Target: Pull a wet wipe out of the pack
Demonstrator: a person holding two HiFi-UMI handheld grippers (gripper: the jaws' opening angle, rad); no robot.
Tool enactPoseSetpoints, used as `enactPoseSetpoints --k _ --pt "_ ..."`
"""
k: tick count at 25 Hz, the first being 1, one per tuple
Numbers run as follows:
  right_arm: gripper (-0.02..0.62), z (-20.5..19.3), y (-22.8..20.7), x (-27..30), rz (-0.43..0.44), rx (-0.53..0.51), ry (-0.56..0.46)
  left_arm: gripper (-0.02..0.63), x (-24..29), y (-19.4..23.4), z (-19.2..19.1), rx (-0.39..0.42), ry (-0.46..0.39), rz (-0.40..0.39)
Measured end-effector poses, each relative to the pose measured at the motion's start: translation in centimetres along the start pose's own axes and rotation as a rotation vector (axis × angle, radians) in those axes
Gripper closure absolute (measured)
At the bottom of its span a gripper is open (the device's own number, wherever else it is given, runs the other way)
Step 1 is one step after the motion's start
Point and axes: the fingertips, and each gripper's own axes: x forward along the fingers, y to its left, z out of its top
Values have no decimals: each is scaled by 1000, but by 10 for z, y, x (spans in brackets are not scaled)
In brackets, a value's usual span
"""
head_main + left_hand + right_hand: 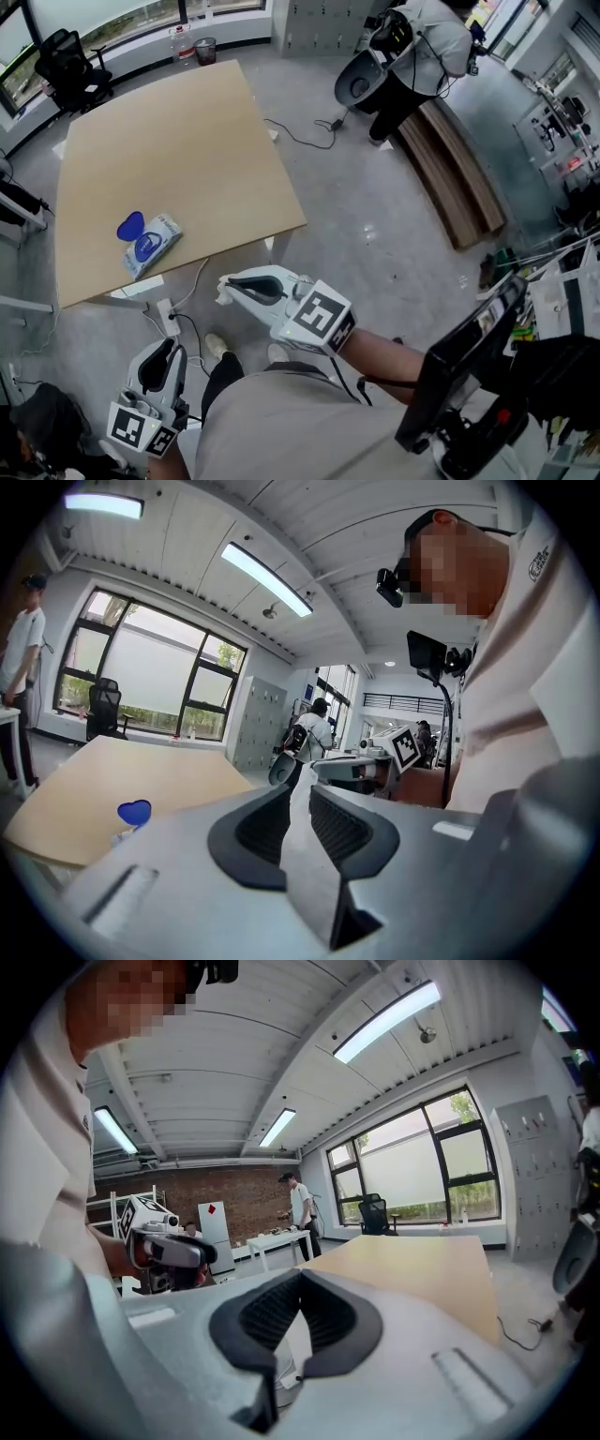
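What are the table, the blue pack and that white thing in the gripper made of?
Table: probably wood-look laminate, pale tan, smooth, matte. Pack: seems soft plastic film, slightly glossy and printed; its raised blue lid looks like stiff plastic. Wet wipe in the right gripper: likely thin, limp nonwoven cloth, white and crumpled.

One camera sits high up on the person's head. It looks steeply down at the table [169, 141], the floor and both grippers close below. Another camera rides on the left gripper [161, 349], low down and right behind its jaws. It looks up and across the room. A third rides on the right gripper [232, 287] the same way. All three see the table. Each gripper camera also sees the other gripper.
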Motion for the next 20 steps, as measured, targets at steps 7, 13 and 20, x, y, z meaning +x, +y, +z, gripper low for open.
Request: enactPoseSetpoints --k 7,13,20 --pt "592 6 23 -31 -28 -19 -50 532 -12 -30 1 25 -7 -36" --pt "593 19 65 -38 -52 -58 -62 532 -41 -30 6 41 -27 -82" --pt "592 35 136 -23 -67 -78 -75 532 -112 -11 4 62 -34 -77"
